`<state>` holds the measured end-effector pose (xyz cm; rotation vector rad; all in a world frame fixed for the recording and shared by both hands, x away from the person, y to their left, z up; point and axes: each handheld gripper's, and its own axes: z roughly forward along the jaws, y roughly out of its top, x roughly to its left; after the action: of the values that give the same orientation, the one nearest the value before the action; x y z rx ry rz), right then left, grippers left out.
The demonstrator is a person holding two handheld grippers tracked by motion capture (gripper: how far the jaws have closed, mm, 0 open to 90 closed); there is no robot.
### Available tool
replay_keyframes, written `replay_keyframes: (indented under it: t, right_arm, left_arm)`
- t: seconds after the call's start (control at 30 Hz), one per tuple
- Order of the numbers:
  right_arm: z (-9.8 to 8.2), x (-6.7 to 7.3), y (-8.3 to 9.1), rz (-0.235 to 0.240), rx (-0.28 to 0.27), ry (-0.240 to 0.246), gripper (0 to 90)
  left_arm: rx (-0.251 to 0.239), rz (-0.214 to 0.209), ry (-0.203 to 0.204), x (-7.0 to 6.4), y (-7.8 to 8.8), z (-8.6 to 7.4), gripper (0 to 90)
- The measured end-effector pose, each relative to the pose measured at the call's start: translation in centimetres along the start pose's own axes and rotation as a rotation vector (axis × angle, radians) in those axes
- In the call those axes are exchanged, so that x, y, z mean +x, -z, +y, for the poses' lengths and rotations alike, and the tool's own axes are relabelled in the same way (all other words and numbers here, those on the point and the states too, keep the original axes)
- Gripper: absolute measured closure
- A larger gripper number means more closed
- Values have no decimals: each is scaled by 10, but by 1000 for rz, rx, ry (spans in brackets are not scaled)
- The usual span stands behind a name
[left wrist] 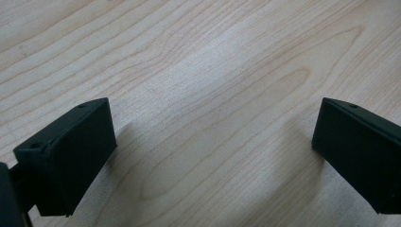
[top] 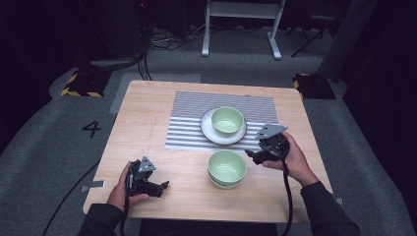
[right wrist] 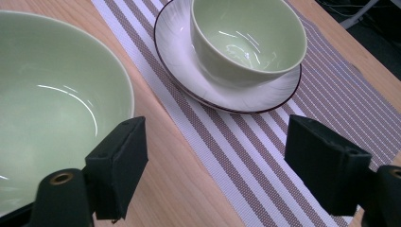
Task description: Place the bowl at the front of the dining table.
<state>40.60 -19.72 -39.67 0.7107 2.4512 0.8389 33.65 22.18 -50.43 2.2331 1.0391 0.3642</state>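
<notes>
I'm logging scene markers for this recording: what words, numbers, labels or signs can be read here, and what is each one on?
"4": dark numeral on the grey floor, left of the table.
Yellow-and-black hazard stripes on a floor base: a marking, no text.
Nothing readable on the bowls, plate, mat or grippers.

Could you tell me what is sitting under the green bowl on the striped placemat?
The far green bowl stands on a white plate with a dark rim, which lies on the striped placemat. The plate's centre is hidden beneath the bowl, so its surface there cannot be seen.
</notes>
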Motion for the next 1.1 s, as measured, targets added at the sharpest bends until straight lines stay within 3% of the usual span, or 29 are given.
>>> replay_keyframes:
  t: [1.1]
  right_arm:
    - [-34, 12, 7, 1, 31, 11, 228]
  left_arm:
    - [0, 0, 0, 0, 0, 0, 4]
